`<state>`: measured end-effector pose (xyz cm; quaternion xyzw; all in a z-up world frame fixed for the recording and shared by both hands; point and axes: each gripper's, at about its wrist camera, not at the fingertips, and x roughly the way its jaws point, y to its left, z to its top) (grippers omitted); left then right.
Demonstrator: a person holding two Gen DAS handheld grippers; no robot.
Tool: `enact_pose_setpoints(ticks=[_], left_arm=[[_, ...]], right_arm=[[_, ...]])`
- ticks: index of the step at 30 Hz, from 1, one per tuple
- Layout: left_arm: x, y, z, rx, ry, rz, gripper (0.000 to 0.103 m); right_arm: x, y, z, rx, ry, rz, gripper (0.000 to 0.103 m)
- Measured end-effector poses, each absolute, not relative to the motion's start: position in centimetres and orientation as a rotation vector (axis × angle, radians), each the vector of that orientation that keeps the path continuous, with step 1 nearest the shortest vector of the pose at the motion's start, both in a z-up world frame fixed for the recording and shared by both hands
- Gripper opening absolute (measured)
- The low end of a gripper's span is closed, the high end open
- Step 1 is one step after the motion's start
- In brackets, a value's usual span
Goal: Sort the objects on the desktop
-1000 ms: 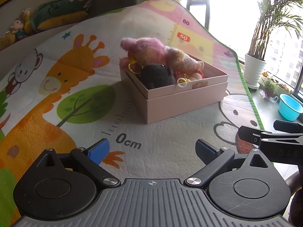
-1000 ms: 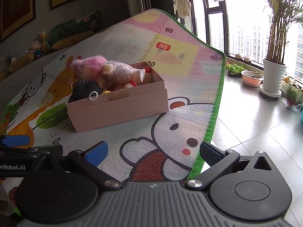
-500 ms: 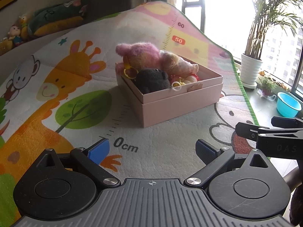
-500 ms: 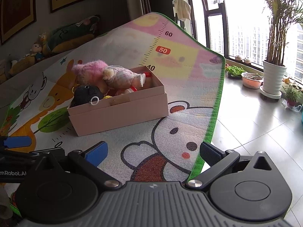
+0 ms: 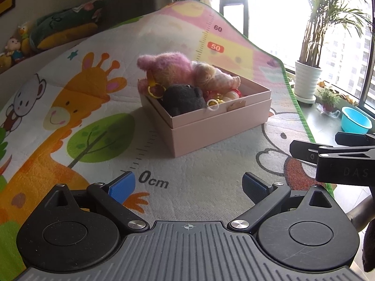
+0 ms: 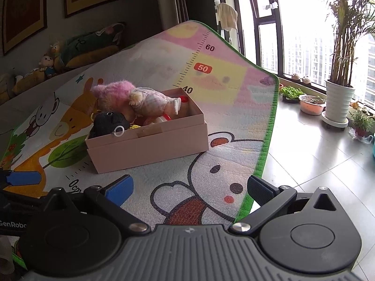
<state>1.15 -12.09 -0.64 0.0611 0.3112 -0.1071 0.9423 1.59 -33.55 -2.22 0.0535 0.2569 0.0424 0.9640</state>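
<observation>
Two claws: both are hanging low over the play mat (image 5: 70, 98), well short of the pink box (image 5: 211, 126), and neither is carrying anything.
Left claw (image 5: 188, 186): its blue pads are standing wide apart with only mat between them, next to the printed "0cm" mark.
Right claw (image 6: 189, 187): it is also gaping wide and empty, sitting over the bear drawing near the mat's green edge.
Box position: it is resting on the mat beyond both claws, its inner tray sitting inside a slightly larger outer shell.
Box contents: a pink plush (image 5: 164, 66) is lying at the far end, a doll in checked cloth (image 6: 152, 104) is leaning against it, and a black plush (image 5: 181, 99) is filling the near corner; a yellow ring (image 5: 155, 91), a white ring (image 6: 119, 131) hooked on the rim, and small red and yellow bits are crowding the gaps.
Stage: the toys are all sitting inside and nothing loose is showing on the mat, so the sorting is probably close to done or pausing between picks.
Doing it well: any next reach is best coming in from above the rim, since the pile is standing higher than the walls and a sideways nudge could tip the doll out.
Surroundings: potted plants are standing by the window on the tiled floor.
</observation>
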Motion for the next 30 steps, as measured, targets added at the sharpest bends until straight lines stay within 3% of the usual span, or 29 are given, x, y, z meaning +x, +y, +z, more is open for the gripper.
enact_pose_setpoints(ticks=[30], left_arm=[[1.68, -11.71, -0.59, 0.122, 0.649, -0.161, 0.100]], right_arm=[[1.82, -33.61, -2.89, 0.094, 0.555, 0.078, 0.103]])
